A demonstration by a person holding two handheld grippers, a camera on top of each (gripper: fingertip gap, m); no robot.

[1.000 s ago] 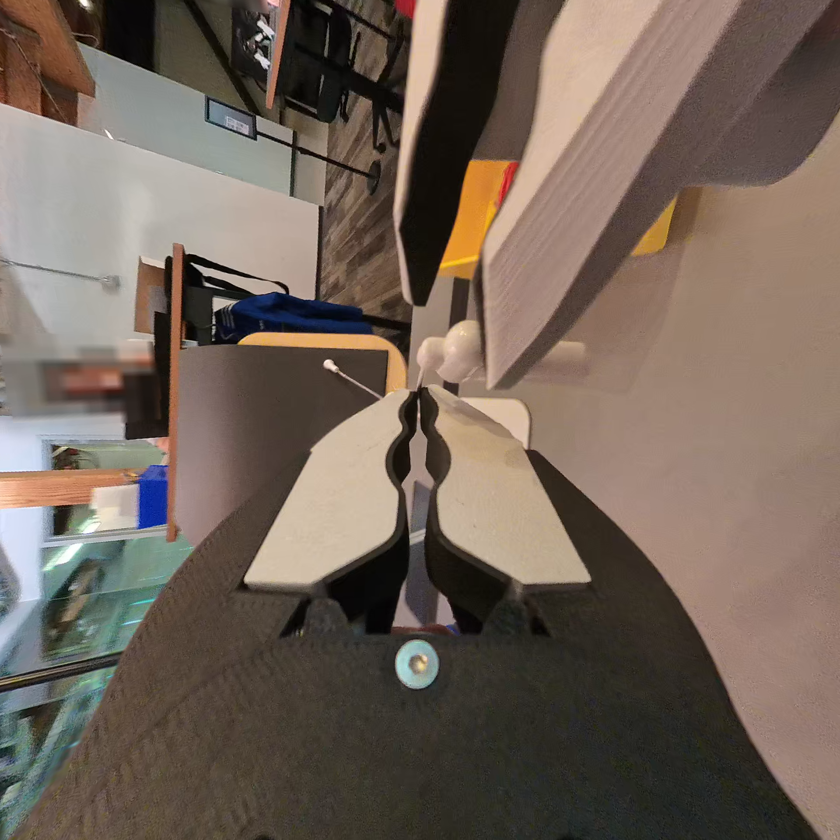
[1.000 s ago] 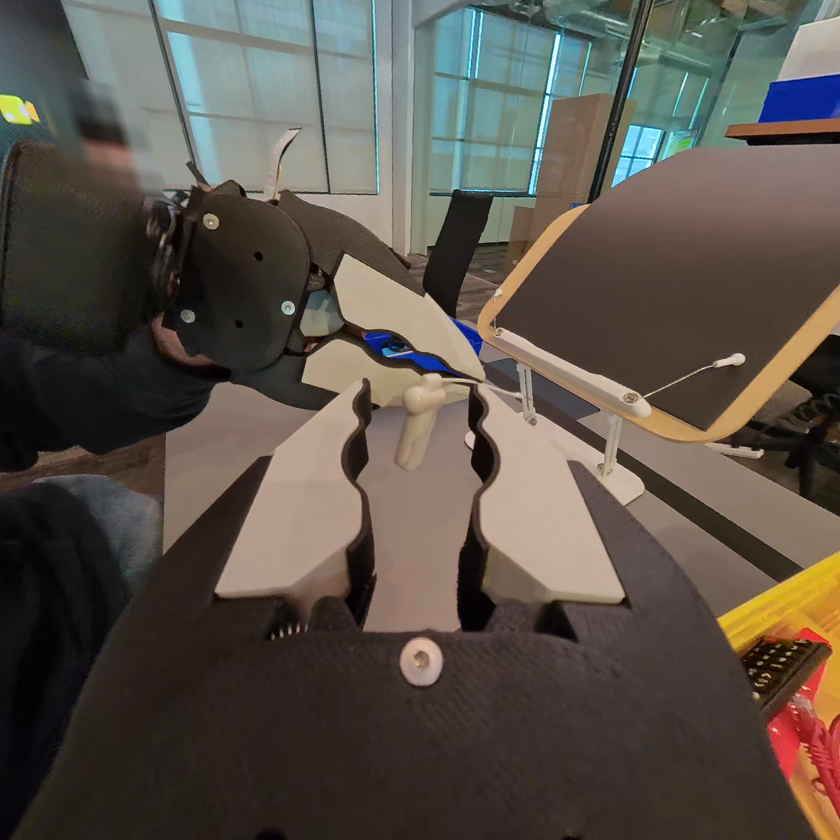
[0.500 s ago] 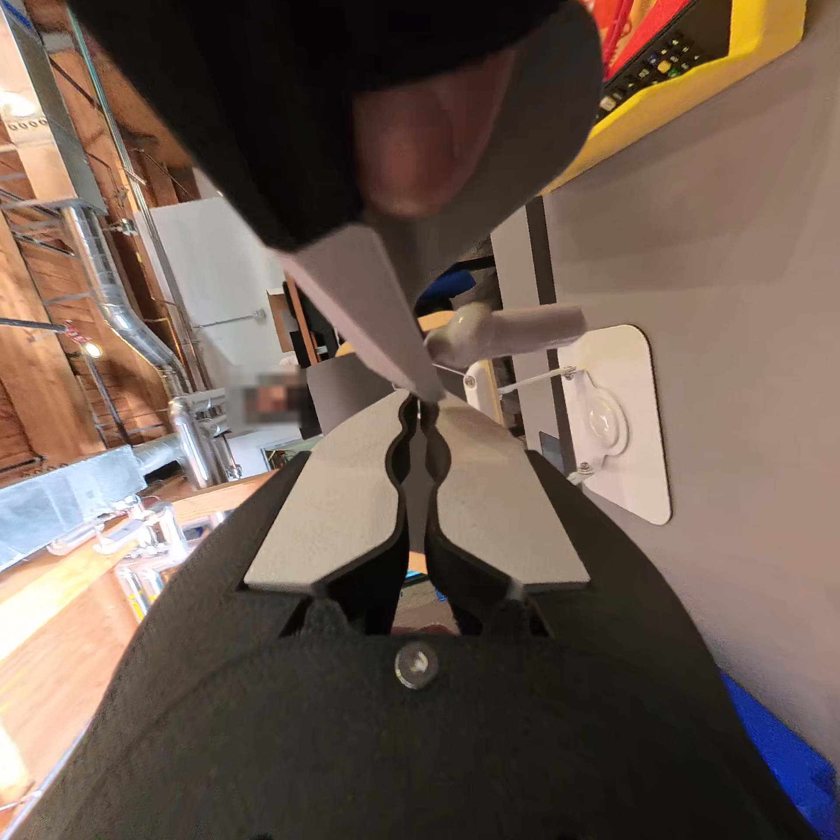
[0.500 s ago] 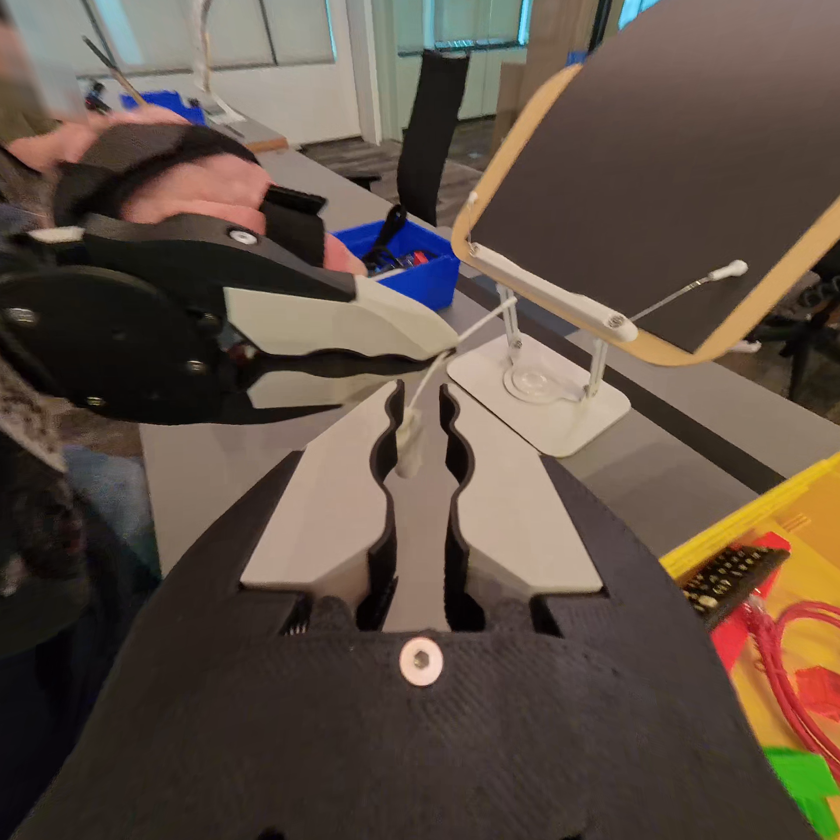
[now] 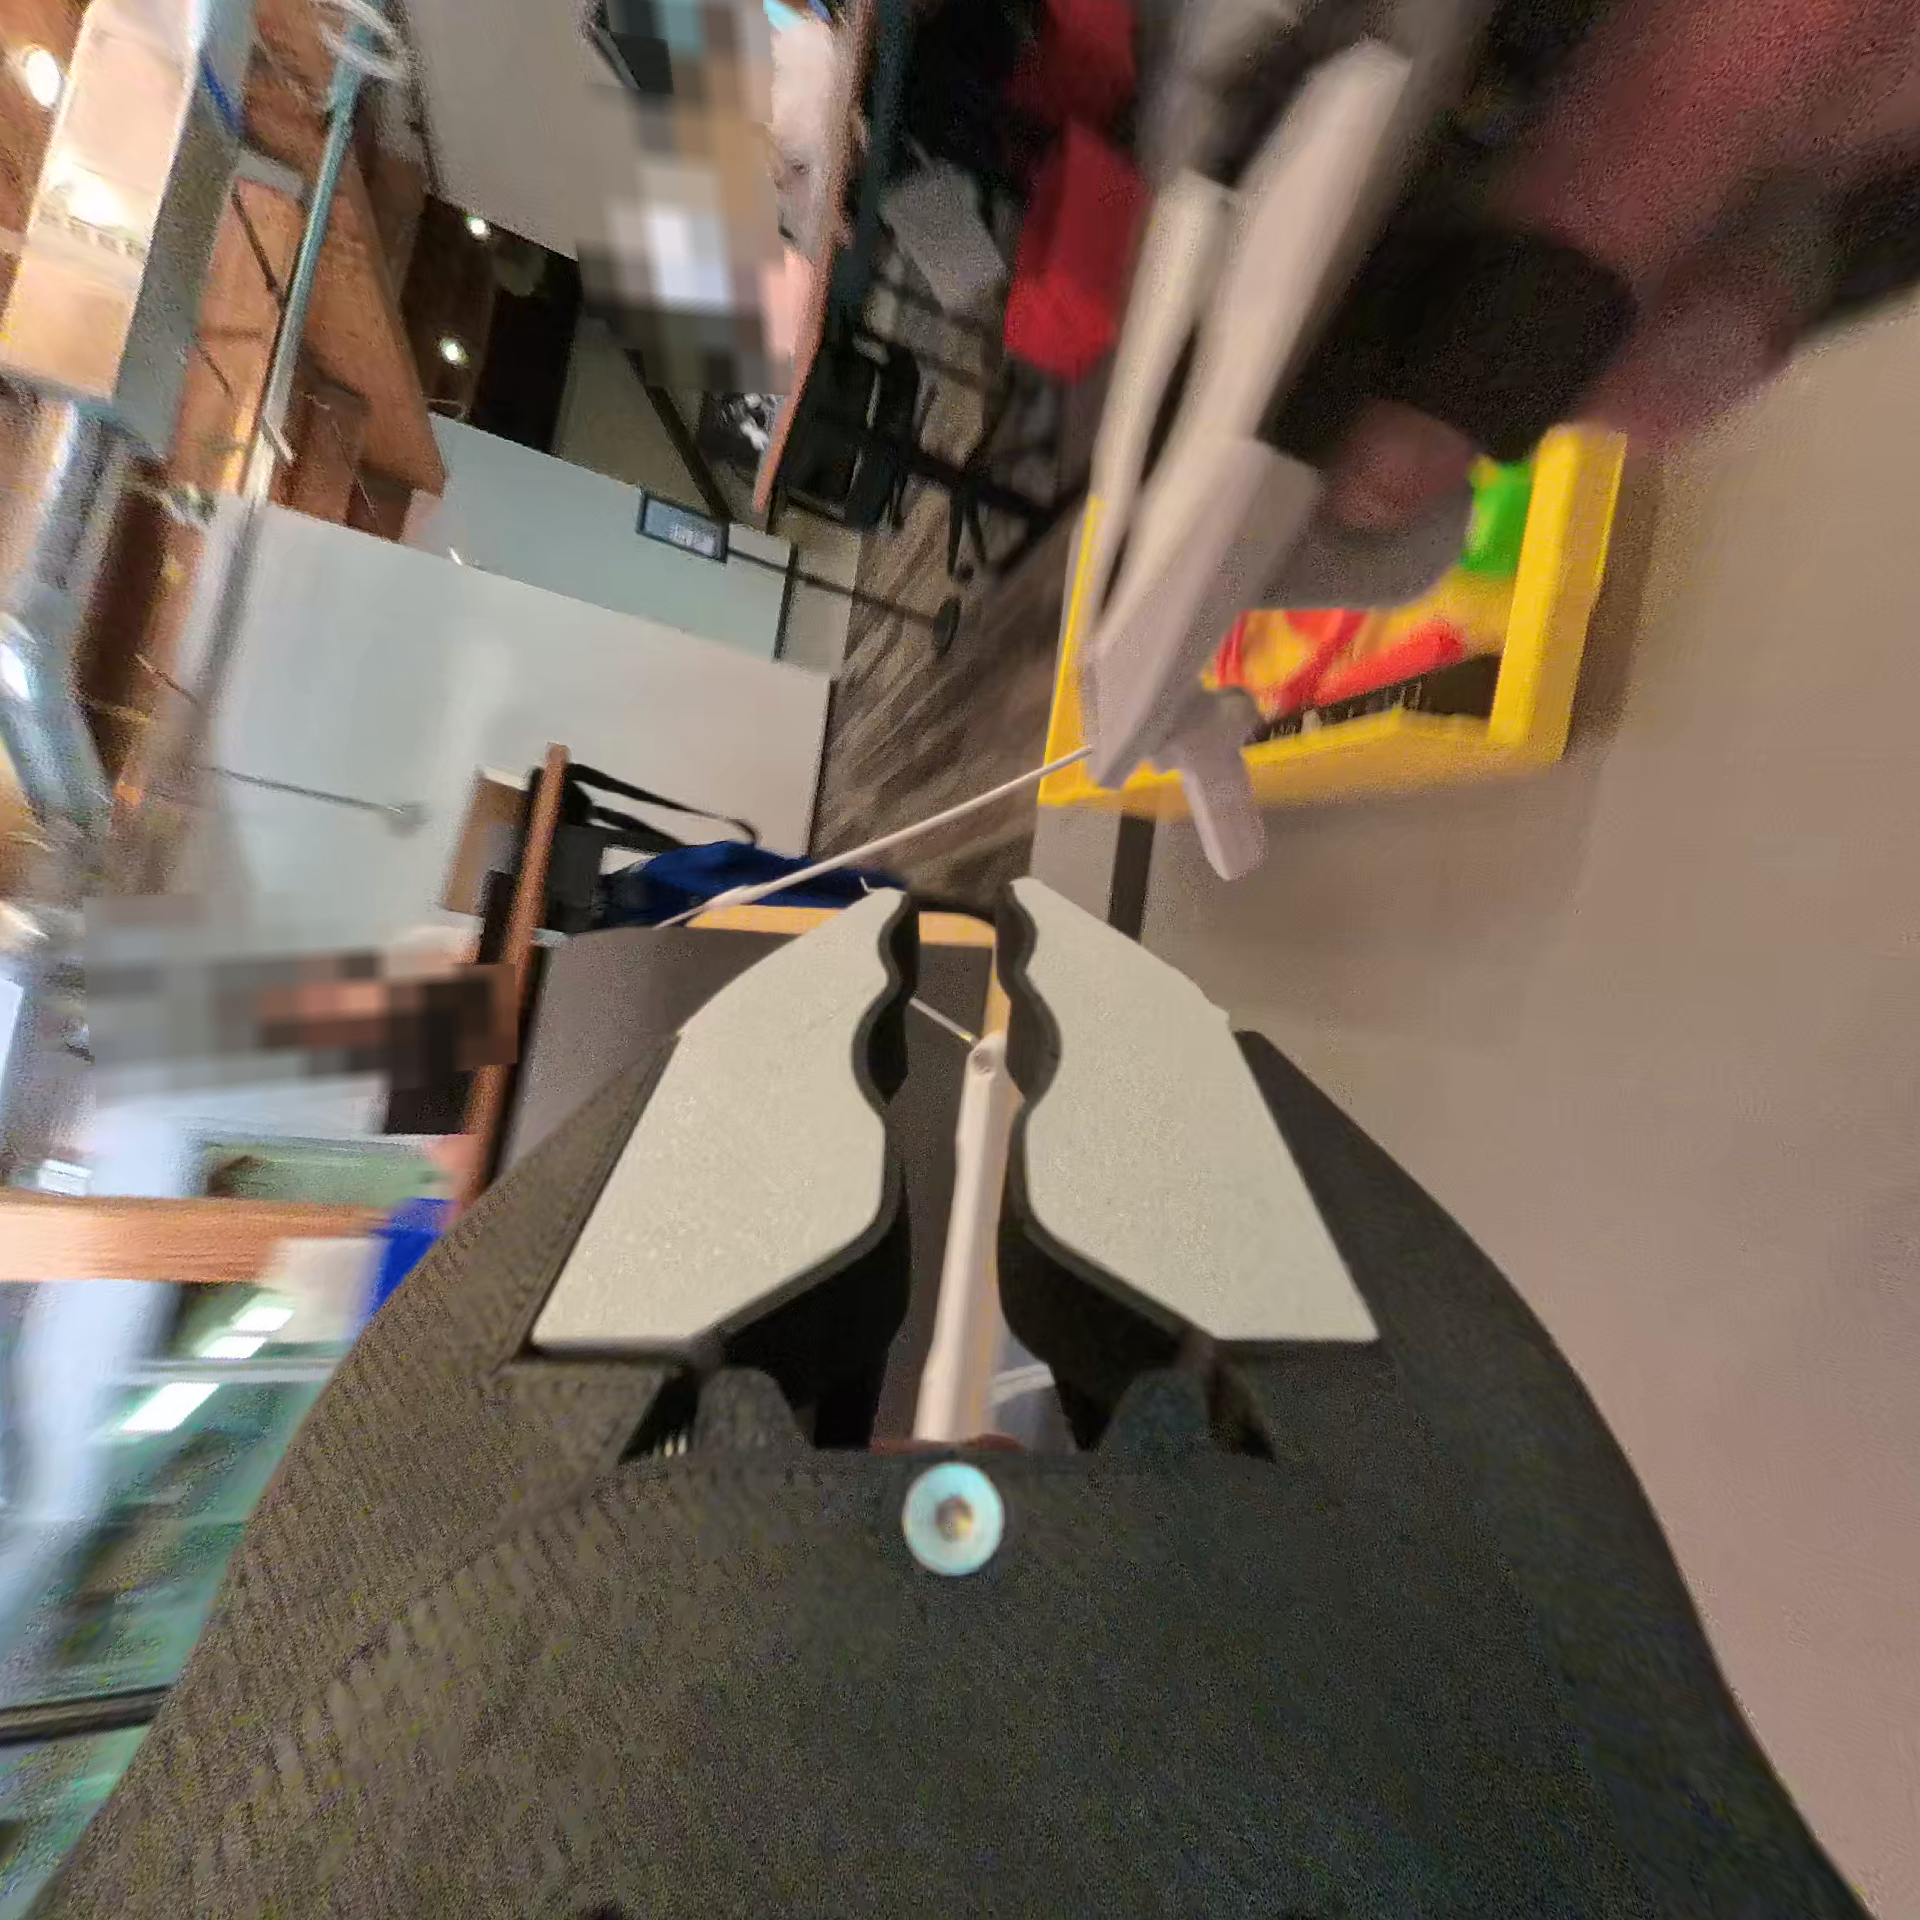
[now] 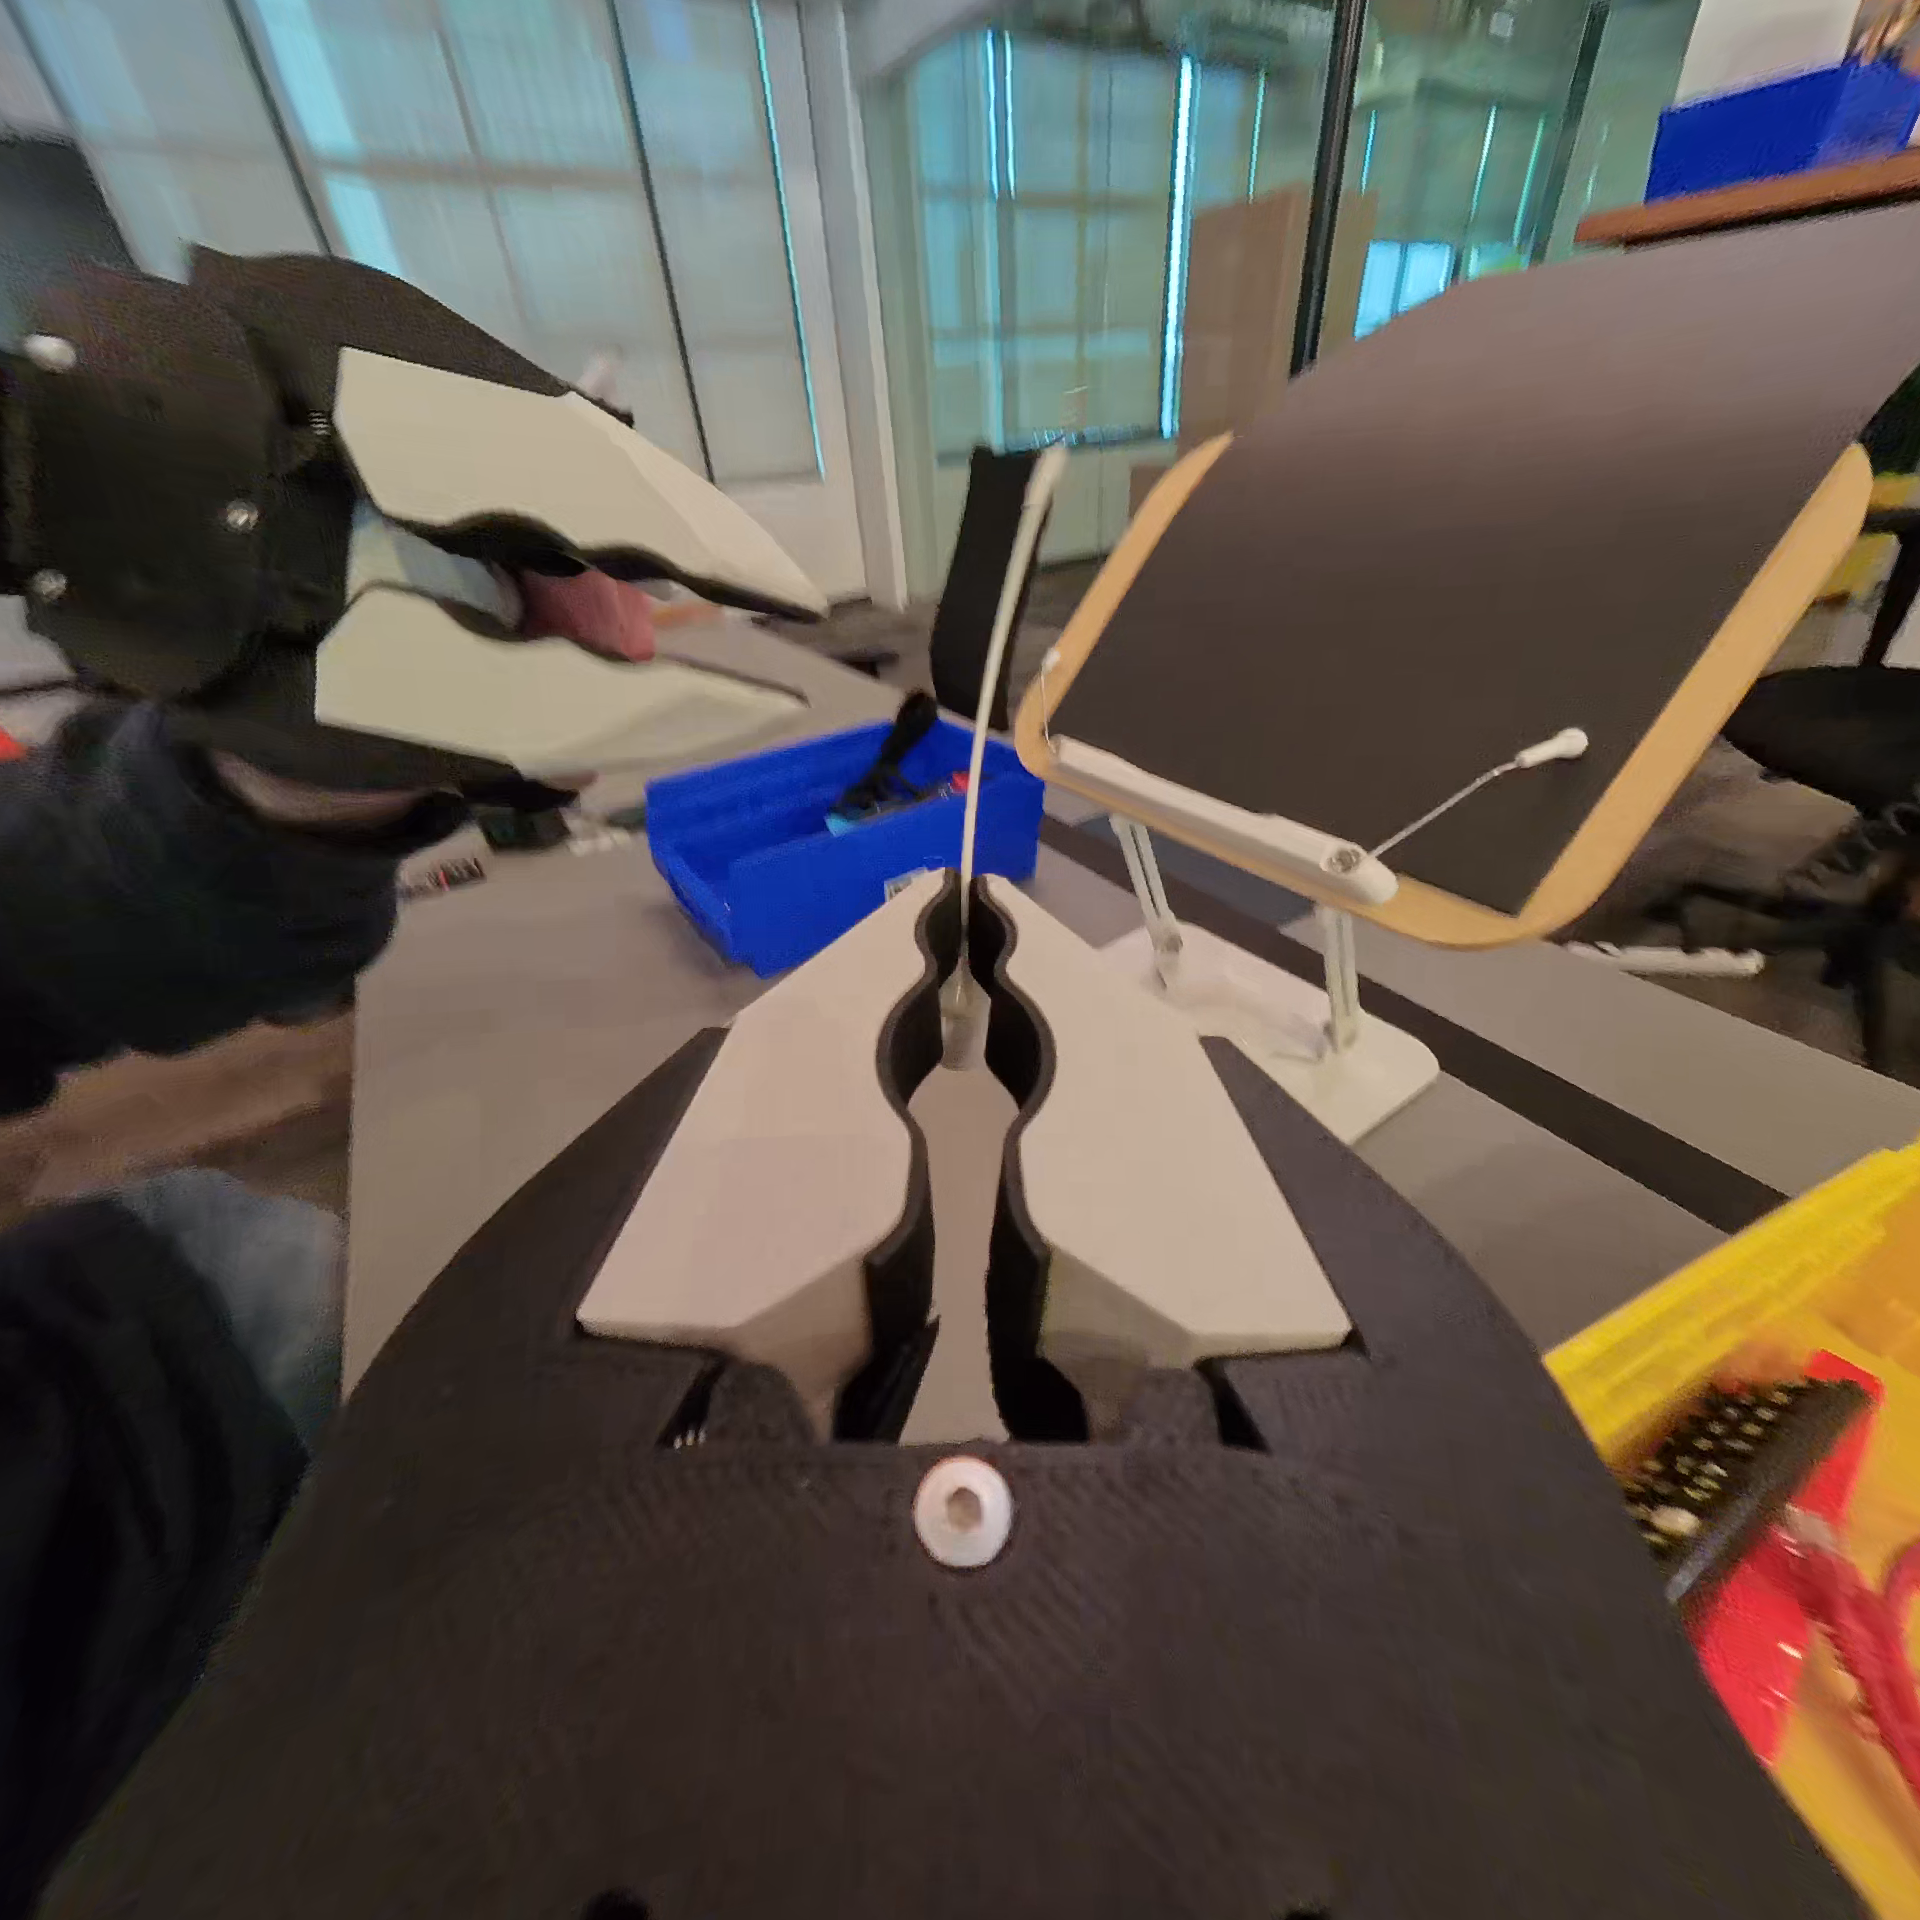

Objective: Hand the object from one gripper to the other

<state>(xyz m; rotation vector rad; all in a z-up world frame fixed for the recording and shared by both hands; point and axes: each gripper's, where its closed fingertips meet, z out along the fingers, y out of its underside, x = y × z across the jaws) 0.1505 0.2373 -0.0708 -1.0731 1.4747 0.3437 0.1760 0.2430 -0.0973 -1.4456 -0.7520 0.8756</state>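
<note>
Right gripper (image 6: 964, 914) sat nearly closed, jaws narrow and pinching the grey plug end of a thin white cable (image 6: 992, 665); the cord rose free above the fingertips, bending slightly, touching nothing else; in the left wrist view the same cable (image 5: 1210, 769) showed blurred in that gripper's tips, cord trailing off to one side.

Left gripper (image 5: 954, 914) stood partly open, jaws a narrow gap apart, gripping nothing; from the right wrist view it (image 6: 805, 649) hung well apart from the cable.

Judgement: hand-over looked done, object now with the right; only drawing clear or setting down seemed left.

Blue bin (image 6: 831, 831) near the far edge of the grey table (image 6: 499, 997); yellow bin (image 6: 1714, 1278) at its right edge; tilted dark board on a stand (image 6: 1455, 644) beyond.

Writing: a small label on the blue bin, too blurred to read; no brand visible.
</note>
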